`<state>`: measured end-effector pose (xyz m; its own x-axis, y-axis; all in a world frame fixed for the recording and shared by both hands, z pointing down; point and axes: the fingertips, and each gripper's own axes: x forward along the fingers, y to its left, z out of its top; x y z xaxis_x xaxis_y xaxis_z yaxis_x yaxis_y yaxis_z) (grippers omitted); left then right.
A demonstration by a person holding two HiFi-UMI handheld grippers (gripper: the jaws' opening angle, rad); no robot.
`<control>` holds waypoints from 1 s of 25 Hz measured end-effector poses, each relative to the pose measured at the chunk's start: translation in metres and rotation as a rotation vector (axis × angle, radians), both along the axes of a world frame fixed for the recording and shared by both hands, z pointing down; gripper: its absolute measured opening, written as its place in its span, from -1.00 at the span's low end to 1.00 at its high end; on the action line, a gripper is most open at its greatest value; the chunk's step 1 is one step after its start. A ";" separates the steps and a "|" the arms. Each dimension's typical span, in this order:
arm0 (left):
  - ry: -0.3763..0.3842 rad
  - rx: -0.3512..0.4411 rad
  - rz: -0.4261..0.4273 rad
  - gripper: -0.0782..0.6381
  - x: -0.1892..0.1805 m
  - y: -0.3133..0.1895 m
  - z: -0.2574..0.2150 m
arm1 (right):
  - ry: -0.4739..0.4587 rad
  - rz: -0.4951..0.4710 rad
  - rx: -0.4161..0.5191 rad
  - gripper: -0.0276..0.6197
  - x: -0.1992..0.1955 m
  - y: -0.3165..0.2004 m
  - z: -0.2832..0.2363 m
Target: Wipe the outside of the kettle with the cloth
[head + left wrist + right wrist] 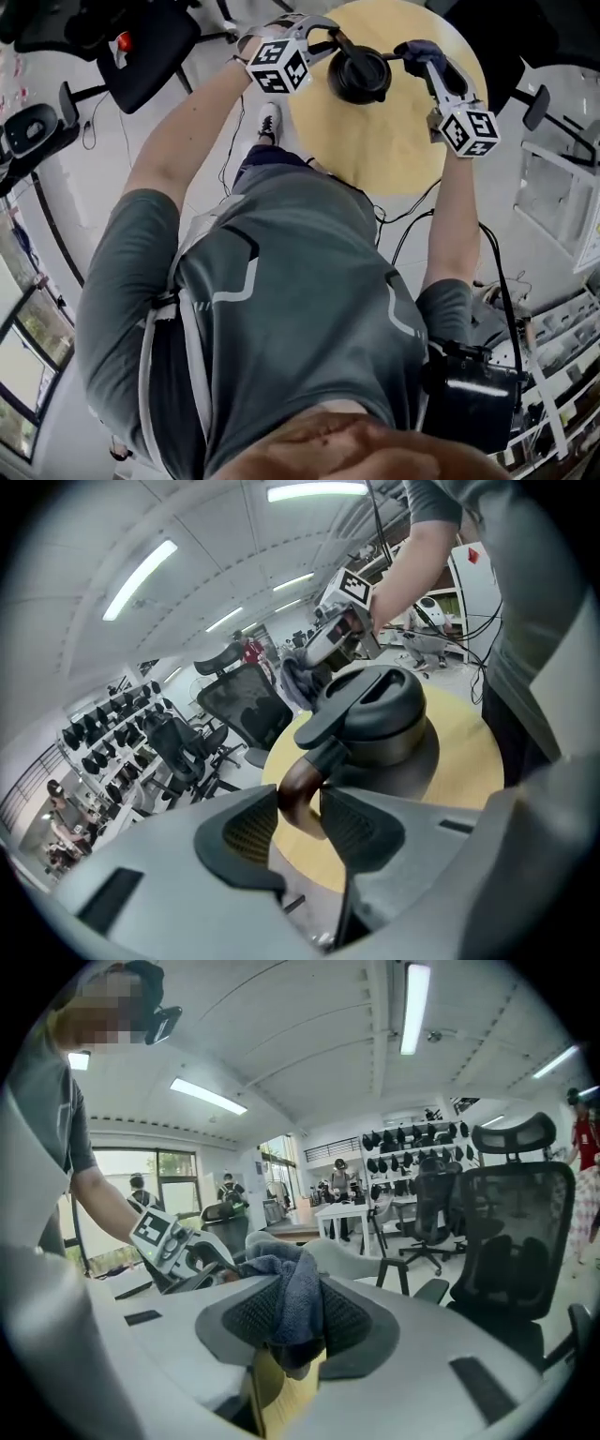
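At the table [394, 150], left claw [301, 810] tight on kettle handle [323, 728] (right claw [298, 1326] on cloth [289, 1283]).

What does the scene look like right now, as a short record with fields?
Kettle: black, upright on round wooden table
Left hand-held gripper: shut on the brown handle
Right hand-held gripper: shut on the blue-grey cloth
Cloth position: by the kettle's side, contact unclear
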<state>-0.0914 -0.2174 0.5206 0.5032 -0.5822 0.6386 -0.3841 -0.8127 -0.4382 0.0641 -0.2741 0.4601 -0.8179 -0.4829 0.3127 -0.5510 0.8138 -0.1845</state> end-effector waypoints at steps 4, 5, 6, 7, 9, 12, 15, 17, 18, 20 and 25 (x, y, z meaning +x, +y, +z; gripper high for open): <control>-0.028 -0.012 0.020 -0.40 -0.001 -0.004 0.001 | -0.015 0.033 -0.022 -0.51 0.019 -0.004 -0.009; -0.029 -0.012 0.018 -0.40 -0.001 -0.005 0.001 | -0.023 0.034 -0.028 -0.51 0.019 -0.005 -0.009; -0.029 -0.012 0.015 -0.40 -0.002 -0.005 0.001 | -0.029 0.030 -0.035 -0.51 0.017 -0.006 -0.007; -0.029 -0.012 0.011 -0.40 -0.001 -0.004 0.000 | -0.033 0.022 -0.043 -0.51 0.014 -0.007 -0.005; -0.031 -0.012 0.004 -0.40 0.003 -0.004 0.000 | -0.035 0.002 -0.066 -0.51 0.007 -0.011 0.003; -0.037 -0.009 -0.005 -0.40 0.010 -0.007 0.001 | -0.060 -0.033 -0.131 -0.51 -0.004 -0.022 0.020; -0.055 -0.010 -0.030 -0.40 0.008 -0.007 0.003 | -0.088 -0.111 -0.197 -0.51 -0.032 -0.029 0.040; -0.067 -0.010 -0.033 -0.40 0.006 -0.006 0.005 | -0.107 -0.161 -0.241 -0.51 -0.049 -0.029 0.052; -0.074 -0.008 -0.031 -0.40 0.005 -0.006 0.005 | -0.119 -0.180 -0.266 -0.51 -0.056 -0.030 0.058; -0.089 0.000 -0.029 -0.40 0.006 -0.008 0.004 | -0.143 -0.223 -0.306 -0.51 -0.066 -0.030 0.067; -0.120 0.010 -0.056 -0.40 0.006 -0.009 0.003 | -0.225 -0.291 -0.401 -0.52 -0.084 -0.026 0.081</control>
